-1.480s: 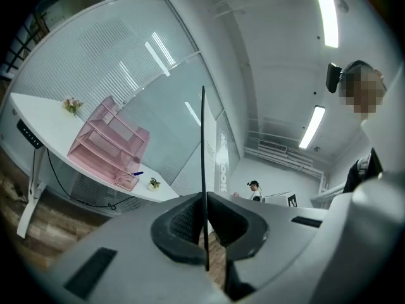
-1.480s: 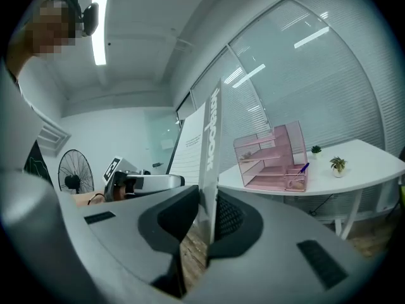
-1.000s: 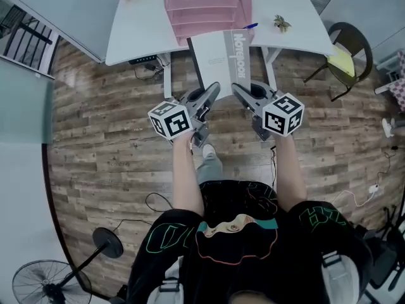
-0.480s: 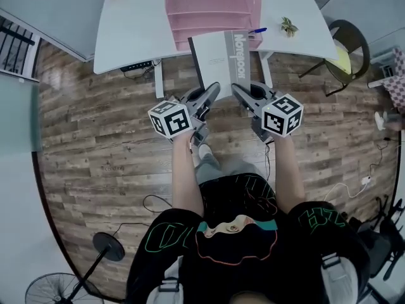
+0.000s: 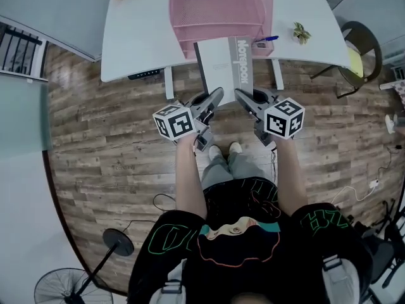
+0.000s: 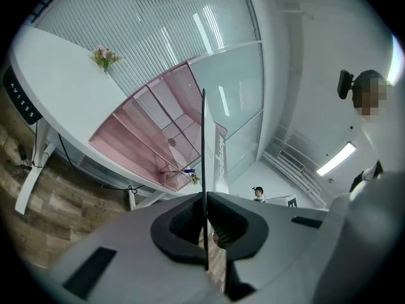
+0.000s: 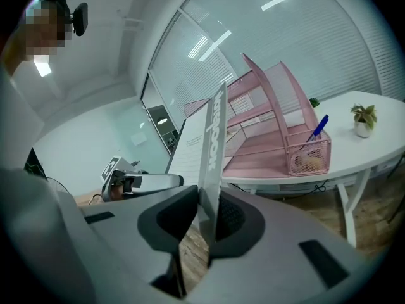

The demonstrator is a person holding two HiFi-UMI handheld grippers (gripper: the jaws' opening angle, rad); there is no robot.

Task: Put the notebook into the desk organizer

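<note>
Here the white worktop [image 5: 139, 30] carries the pink mesh desk organizer [image 5: 215, 8]. The notebook [image 5: 224, 62] hangs in the air just in front of it, its long axis running straight from the tongs toward the open trays, far end near the front edge. It is thin and white-covered, with a grey lettered spine band. The left tongs [image 5: 217, 94] are clenched on the thin cover edge and the right tongs [image 5: 238, 94] on the thicker spine side, both equally far from the desk organizer.
</note>
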